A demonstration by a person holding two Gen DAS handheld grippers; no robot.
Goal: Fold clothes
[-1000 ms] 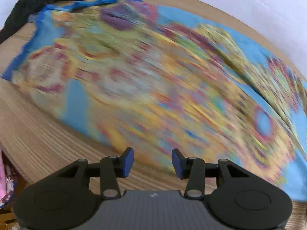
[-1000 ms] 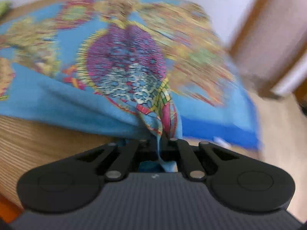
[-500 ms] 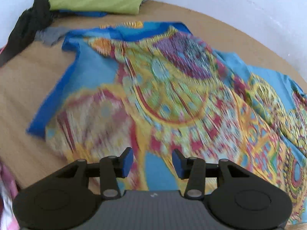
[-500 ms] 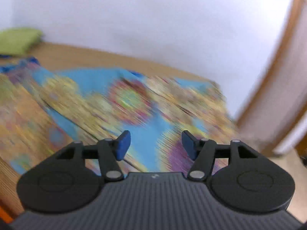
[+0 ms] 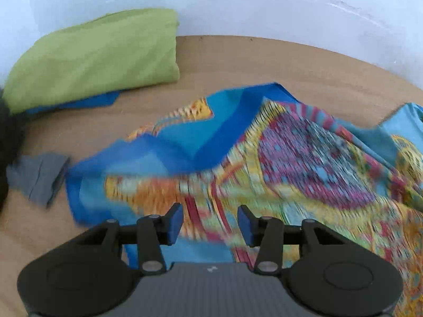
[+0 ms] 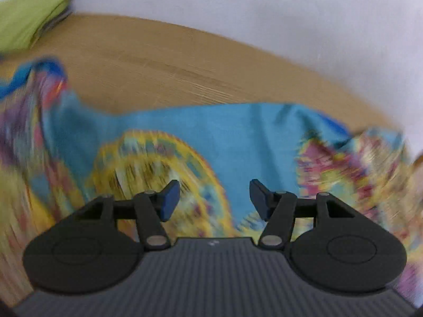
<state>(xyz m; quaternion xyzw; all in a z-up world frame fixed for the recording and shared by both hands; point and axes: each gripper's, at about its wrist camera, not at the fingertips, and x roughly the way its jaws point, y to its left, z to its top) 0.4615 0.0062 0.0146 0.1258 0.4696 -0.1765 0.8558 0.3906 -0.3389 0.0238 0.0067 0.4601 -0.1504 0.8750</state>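
So both grippers, left gripper [image 5: 210, 223] and right gripper [image 6: 214, 200], hover with fingers apart, gripping nothing, above the colourful patterned garment [image 5: 290, 163] spread rumpled across the wooden table [image 5: 264, 58], near its back edge.

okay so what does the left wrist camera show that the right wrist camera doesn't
Only the left wrist view shows a grey cloth, a dark garment at the left edge and the open left gripper. Only the right wrist view shows the open right gripper. Both show the patterned blue garment, the folded green garment, the wooden table and the white wall.
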